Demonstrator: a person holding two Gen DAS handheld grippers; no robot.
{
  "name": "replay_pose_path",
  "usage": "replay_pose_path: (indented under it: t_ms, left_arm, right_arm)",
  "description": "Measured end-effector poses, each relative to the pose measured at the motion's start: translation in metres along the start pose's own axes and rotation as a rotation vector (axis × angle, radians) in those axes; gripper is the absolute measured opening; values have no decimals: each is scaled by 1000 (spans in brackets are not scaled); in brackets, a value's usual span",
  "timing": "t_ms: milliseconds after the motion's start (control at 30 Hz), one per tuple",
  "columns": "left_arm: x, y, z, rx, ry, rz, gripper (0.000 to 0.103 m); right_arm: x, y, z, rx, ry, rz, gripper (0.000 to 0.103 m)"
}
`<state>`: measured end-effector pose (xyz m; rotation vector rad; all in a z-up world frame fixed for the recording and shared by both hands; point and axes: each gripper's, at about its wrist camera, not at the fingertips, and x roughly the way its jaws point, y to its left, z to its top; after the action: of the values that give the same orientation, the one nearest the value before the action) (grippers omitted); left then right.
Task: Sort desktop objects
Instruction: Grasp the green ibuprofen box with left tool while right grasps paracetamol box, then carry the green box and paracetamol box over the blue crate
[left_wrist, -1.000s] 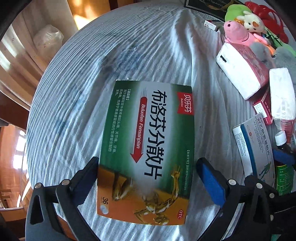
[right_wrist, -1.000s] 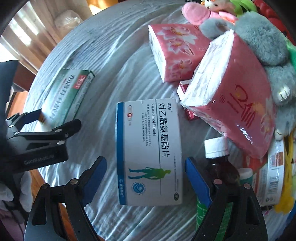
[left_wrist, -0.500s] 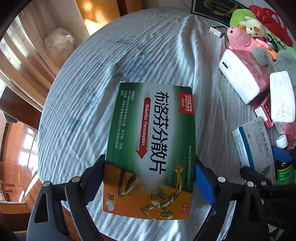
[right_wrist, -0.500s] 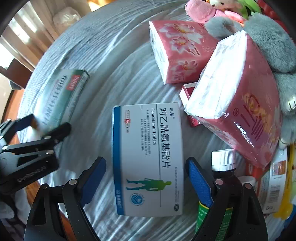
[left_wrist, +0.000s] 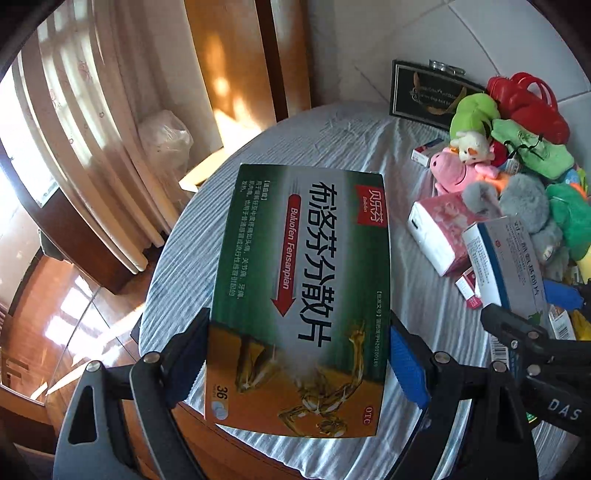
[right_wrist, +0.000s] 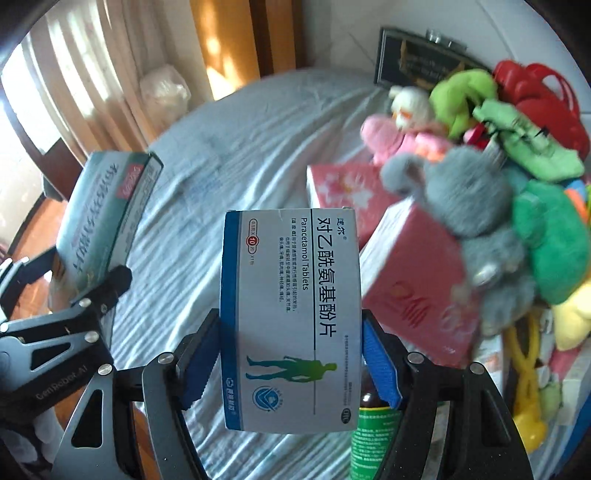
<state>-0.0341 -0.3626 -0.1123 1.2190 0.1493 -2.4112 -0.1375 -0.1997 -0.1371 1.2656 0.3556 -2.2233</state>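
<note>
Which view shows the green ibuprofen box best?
The left wrist view: the green ibuprofen box faces the camera, print sharp, clamped in the left tongs. The right wrist view shows it only obliquely at the left edge, blurred.

The ibuprofen box (left_wrist: 299, 295) hung above the table (left_wrist: 369, 147), left of the paracetamol box (right_wrist: 291, 317); plush toys (right_wrist: 480, 155) lay behind tissue packs (right_wrist: 413, 284).

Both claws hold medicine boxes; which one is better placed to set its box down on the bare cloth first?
Left, probably. The left claw holds the green box over bare cloth; the right claw and white box border the tissue packs.
</note>
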Motion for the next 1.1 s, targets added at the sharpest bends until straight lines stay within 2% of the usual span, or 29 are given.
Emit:
replay_pose_path:
  t_ms: [133,300,467,800,1100]
  left_arm:
    - [-4,-42,8,-11,-54,-38,88]
    - [-51,-88,20,32,-153,-109,88]
    - [-100,-147,31,111,-269,-193,88]
    - [-185,-301,38,311,-424,-402,88]
    - [-266,-458,28,429,-499,-585,88]
  right_arm:
    - [-57,-18,5,-14,-153,-46,72]
    - [-107,-43,9,6,-313,-120,72]
    - [-177,-91,-12,73,-437,-203,72]
    - [-271,-208,-68,245,-561,-413,72]
    - [-369,-334,-139,395,-645,-641,72]
